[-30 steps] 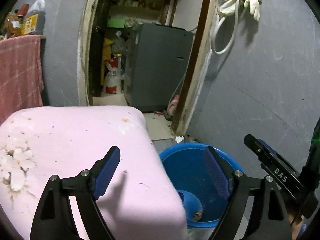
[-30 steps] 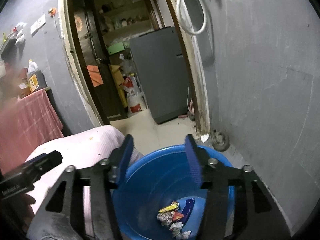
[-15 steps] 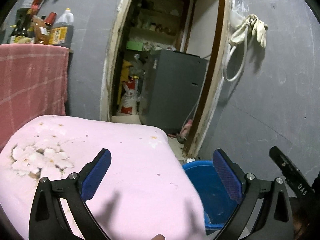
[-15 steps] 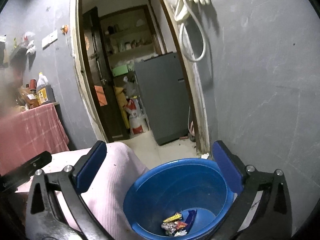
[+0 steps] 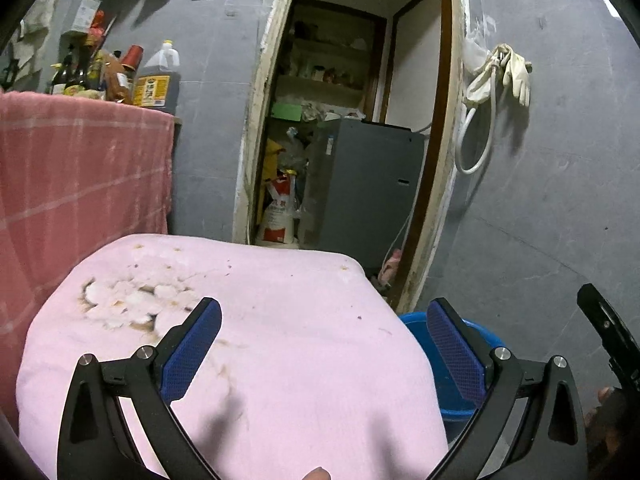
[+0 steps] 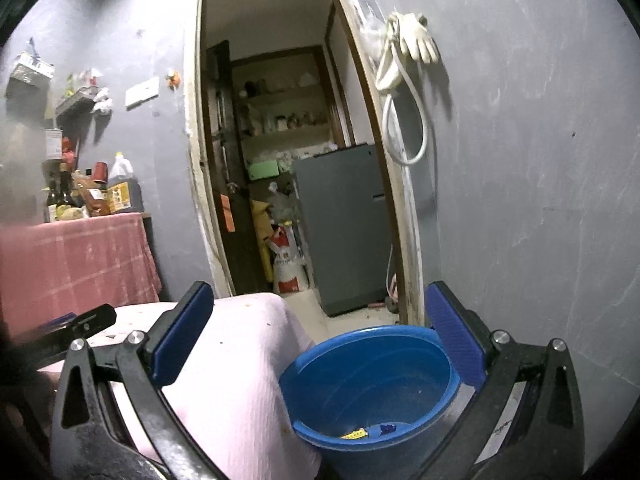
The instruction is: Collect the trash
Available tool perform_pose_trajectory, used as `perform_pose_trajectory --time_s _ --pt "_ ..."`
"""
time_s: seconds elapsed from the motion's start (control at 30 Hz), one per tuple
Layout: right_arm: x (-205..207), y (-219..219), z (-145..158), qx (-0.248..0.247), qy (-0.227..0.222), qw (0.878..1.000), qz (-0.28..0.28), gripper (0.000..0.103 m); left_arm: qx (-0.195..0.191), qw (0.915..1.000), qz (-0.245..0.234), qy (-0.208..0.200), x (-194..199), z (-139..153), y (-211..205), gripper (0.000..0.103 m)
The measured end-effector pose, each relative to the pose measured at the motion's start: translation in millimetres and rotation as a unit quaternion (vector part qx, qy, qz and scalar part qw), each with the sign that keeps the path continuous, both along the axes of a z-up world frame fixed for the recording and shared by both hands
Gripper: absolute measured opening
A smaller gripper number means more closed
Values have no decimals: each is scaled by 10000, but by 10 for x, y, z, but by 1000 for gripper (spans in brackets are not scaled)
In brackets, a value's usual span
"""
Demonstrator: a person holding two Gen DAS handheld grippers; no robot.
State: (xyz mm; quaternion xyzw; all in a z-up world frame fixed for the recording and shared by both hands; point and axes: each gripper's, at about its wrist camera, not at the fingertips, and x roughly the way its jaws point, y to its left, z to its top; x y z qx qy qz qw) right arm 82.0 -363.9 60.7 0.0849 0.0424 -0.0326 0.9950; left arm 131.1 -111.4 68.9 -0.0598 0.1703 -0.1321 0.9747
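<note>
A: How did the left gripper (image 5: 324, 344) stand?

B: Its jaws were spread wide, having just been opening, and nothing lay between the blue pads (image 5: 191, 354). Below and ahead of them was a pink cloth-covered surface (image 5: 280, 320), stained and worn to pale patches beyond the left fingertip.

A: And the right gripper (image 6: 320, 328)?

B: The same: jaws as far apart as they go, freshly opened, gripping nothing. The blue bucket (image 6: 372, 384) sat on the floor below the gap, closer to the right finger, whose pad overlapped the bucket's far rim in the right wrist view. Whether they touched I could not tell.

A: Where was the trash?

B: At the bottom of the bucket: a few wrappers (image 6: 370, 432), one yellow and one blue, only partly seen over the near rim. From the left wrist view the bucket showed only as a blue edge behind the right finger, just beside the pink surface's corner.

A: What lay beyond the fingers?

B: Straight ahead, an open doorway (image 6: 280, 140) with a grey fridge (image 6: 340, 228) inside and a red-and-white sack (image 6: 286, 260) beside it. Out past the left finger, a table under a red checked cloth (image 5: 80, 176) carried bottles (image 5: 156, 76). Above the right finger, a pale glove (image 6: 418, 38) and a looped white hose (image 6: 404, 120) hung on the grey wall.
</note>
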Motion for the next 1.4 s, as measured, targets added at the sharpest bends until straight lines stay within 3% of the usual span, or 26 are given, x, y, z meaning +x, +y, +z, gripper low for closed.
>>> perform_pose_trajectory --time_s 0.17,0.3,0.6,1.4 --pt "-260 72 -4 -58 -161 9998 -100 103 77 9999 -12 -143 -304 -18 70 101" --pt "-410 165 -25 -2 -75 9999 -93 103 166 9996 9 -237 -496 -65 117 101" --pt "-675 500 -131 -366 127 9992 -9 103 51 9993 263 -268 -746 -133 292 101" --pt "-708 518 -251 -435 280 9987 -2 103 143 9991 361 -140 -859 -256 343 101"
